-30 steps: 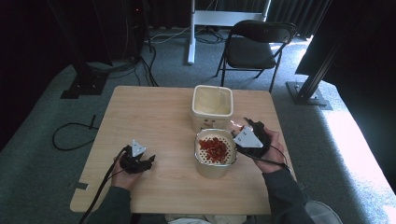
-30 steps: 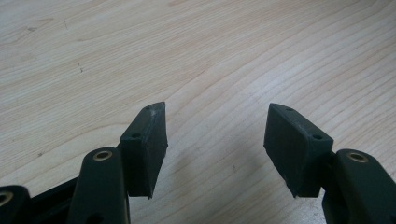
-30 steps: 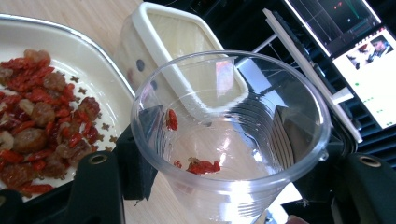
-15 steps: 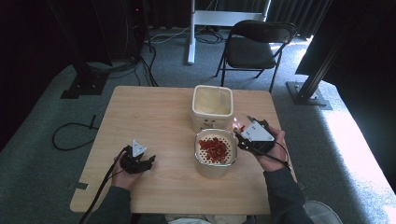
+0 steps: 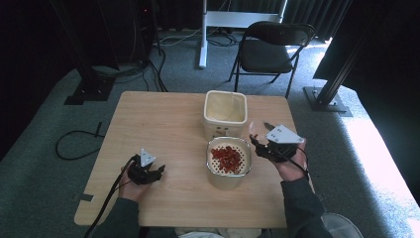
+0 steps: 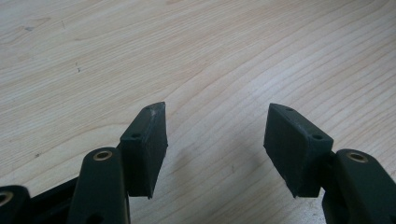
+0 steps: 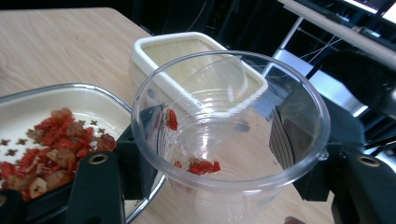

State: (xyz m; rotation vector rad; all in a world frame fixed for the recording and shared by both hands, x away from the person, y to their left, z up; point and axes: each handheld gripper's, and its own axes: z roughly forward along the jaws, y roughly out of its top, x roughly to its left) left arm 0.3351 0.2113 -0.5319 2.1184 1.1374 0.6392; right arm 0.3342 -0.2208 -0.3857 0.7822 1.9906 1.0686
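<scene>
My right gripper (image 5: 262,136) is shut on a clear plastic cup (image 7: 229,123), held just right of a metal strainer bowl (image 5: 214,171). A few red dried bits (image 7: 201,166) cling inside the cup (image 5: 256,130), which is close to upright. The strainer (image 7: 93,100) holds a heap of red dried pieces (image 5: 228,156). Behind it stands a cream square container (image 5: 225,111), open and seemingly empty, its rim (image 7: 154,46) just beyond the cup. My left gripper (image 5: 157,173) rests low on the table at the front left, open, with bare wood between its fingers (image 6: 144,140).
The wooden table (image 5: 158,124) has bare room on its left and far side. A folding chair (image 5: 270,47) stands beyond the far edge. Cables (image 5: 74,139) lie on the carpet at the left. A metal stand base (image 5: 327,96) sits at the right.
The right gripper has swung the cup from tipped over the strainer back to nearly upright, drifting slightly right. The left gripper has stayed put.
</scene>
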